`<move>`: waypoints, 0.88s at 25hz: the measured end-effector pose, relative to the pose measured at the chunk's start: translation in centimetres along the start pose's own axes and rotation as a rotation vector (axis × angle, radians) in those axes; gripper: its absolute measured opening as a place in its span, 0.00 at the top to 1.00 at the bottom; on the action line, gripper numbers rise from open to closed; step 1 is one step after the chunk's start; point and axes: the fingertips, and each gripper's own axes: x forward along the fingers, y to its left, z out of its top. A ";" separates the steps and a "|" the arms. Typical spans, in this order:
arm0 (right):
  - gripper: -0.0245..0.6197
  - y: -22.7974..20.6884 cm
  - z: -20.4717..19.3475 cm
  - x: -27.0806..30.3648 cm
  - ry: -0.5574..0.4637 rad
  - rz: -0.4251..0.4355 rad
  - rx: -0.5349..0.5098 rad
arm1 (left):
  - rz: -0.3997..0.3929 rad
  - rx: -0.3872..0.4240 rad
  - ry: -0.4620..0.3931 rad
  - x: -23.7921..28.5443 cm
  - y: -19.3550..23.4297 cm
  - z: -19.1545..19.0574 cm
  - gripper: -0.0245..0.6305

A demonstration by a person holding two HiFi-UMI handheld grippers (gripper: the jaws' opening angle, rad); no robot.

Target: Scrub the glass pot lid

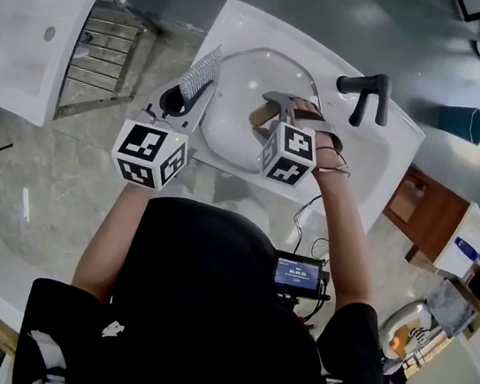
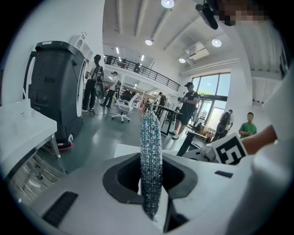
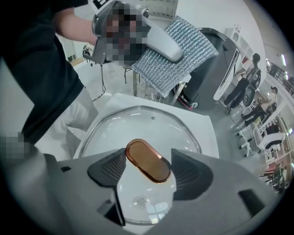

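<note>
Right tool (image 3: 148, 172): jaws spread wide on either side of the lid's amber knob (image 3: 148, 160), pads not pressing on it; nothing held.
Left tool (image 2: 150, 176): clamped on a silvery mesh scouring cloth (image 2: 150, 147), which is held up clear of the glass.
Glass pot lid (image 3: 138, 124): lying flat in the white sink (image 1: 248, 18), directly under the right tool.
Facing: dome and knob upward, rim down in the basin.
Long axis: the lid itself is round; the knob's oval runs on a slant across the gap between the jaws.
Progress: cloth ready, lid in place but not steadied. No suds or water show, so the scrubbing probably all remains, though the glass alone cannot settle that.
Beyond: black faucet (image 1: 366, 94) at the sink's far rim.
</note>
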 end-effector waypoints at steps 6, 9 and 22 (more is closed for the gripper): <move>0.50 0.0 -0.1 0.0 0.016 -0.007 0.046 | -0.011 0.002 0.005 0.4 -0.3 -0.3 0.85; 0.50 0.0 -0.3 0.0 0.034 -0.001 0.068 | -0.013 0.015 0.011 0.7 -0.6 -0.4 0.85; 0.51 -0.1 -0.2 0.0 0.019 -0.019 0.097 | -0.049 0.198 0.088 1.7 -1.1 -1.7 0.85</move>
